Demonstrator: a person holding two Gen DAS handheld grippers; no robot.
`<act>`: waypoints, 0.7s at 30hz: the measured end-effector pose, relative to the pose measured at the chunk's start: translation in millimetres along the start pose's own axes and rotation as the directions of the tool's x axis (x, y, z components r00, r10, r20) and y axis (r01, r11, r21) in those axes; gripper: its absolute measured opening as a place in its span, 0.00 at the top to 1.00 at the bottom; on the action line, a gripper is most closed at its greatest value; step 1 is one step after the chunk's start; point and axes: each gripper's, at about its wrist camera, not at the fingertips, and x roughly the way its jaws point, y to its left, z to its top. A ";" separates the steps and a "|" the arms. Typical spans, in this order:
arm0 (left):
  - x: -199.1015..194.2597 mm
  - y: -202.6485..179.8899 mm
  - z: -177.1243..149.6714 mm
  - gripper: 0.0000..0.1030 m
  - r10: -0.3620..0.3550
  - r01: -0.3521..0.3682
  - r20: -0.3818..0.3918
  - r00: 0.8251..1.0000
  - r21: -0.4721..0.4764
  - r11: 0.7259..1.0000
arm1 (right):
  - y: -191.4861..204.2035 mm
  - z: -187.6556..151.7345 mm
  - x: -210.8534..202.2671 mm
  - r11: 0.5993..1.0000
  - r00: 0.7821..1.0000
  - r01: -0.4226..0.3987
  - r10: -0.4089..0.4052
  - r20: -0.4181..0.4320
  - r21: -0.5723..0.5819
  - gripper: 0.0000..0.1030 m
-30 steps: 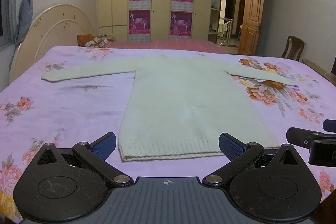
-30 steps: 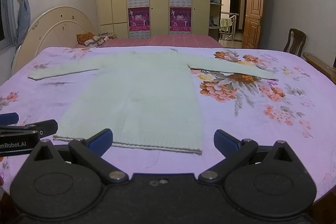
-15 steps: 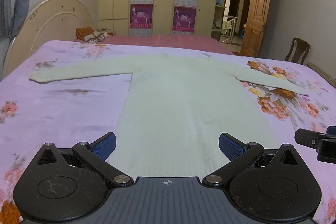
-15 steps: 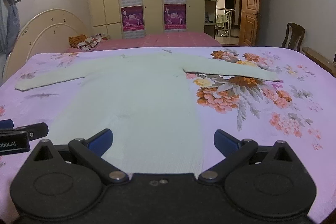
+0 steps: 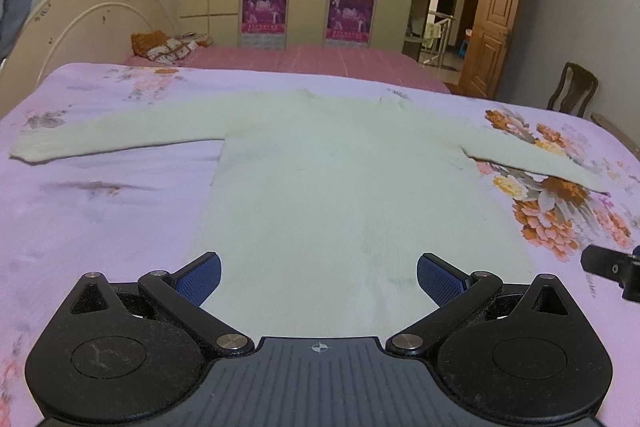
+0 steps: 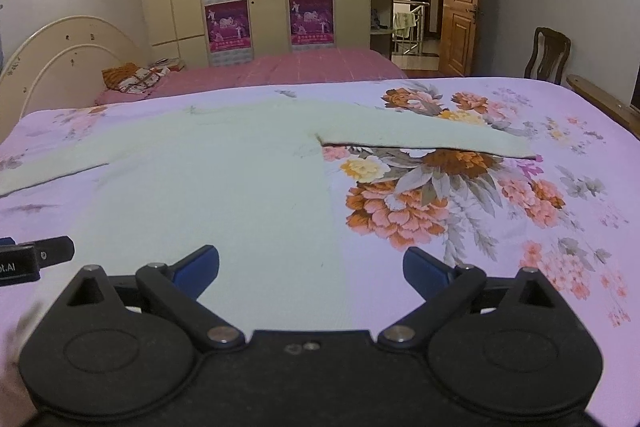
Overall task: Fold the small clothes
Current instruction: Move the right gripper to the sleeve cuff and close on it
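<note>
While both lie level, left gripper (image 5: 319,277) and right gripper (image 6: 311,265) gape over sweater (image 5: 340,195).

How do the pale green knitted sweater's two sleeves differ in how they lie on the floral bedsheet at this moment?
The sweater's left sleeve lies over mostly plain lilac sheet, while the right sleeve lies across the big orange and pink flower print. In the right wrist view, the right sleeve's cuff is fully visible, whereas the left sleeve runs out of frame. Both lie flat, stretched outward from the pale green knitted sweater, unfolded, and neither tool touches them.
</note>
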 end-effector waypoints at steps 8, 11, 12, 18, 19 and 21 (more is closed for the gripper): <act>53.7 -0.8 27.6 0.00 -0.027 0.027 -0.026 0.999 -0.004 1.000 | -20.7 26.0 41.7 0.999 0.999 0.035 -0.035 0.013 0.040 0.12; 81.1 1.6 37.8 0.00 -0.018 0.017 -0.056 0.998 -0.018 1.000 | -34.3 37.6 59.1 0.997 0.997 0.060 -0.062 0.034 0.052 0.18; 90.9 2.4 41.5 0.00 -0.005 0.004 -0.058 0.998 -0.019 1.000 | -39.4 41.2 64.6 0.996 0.997 0.070 -0.072 0.039 0.055 0.19; 137.7 1.6 62.2 0.00 0.026 -0.026 -0.041 0.999 0.009 1.000 | -80.4 66.3 102.5 0.986 0.987 0.140 -0.146 0.064 0.093 0.28; 146.7 1.2 65.4 0.00 0.021 -0.021 -0.043 0.999 0.003 1.000 | -89.2 70.7 109.2 0.983 0.986 0.147 -0.155 0.067 0.109 0.29; 161.1 0.8 71.1 0.00 0.016 -0.016 -0.052 0.999 0.003 1.000 | -104.7 77.8 120.7 0.978 0.983 0.161 -0.171 0.070 0.136 0.31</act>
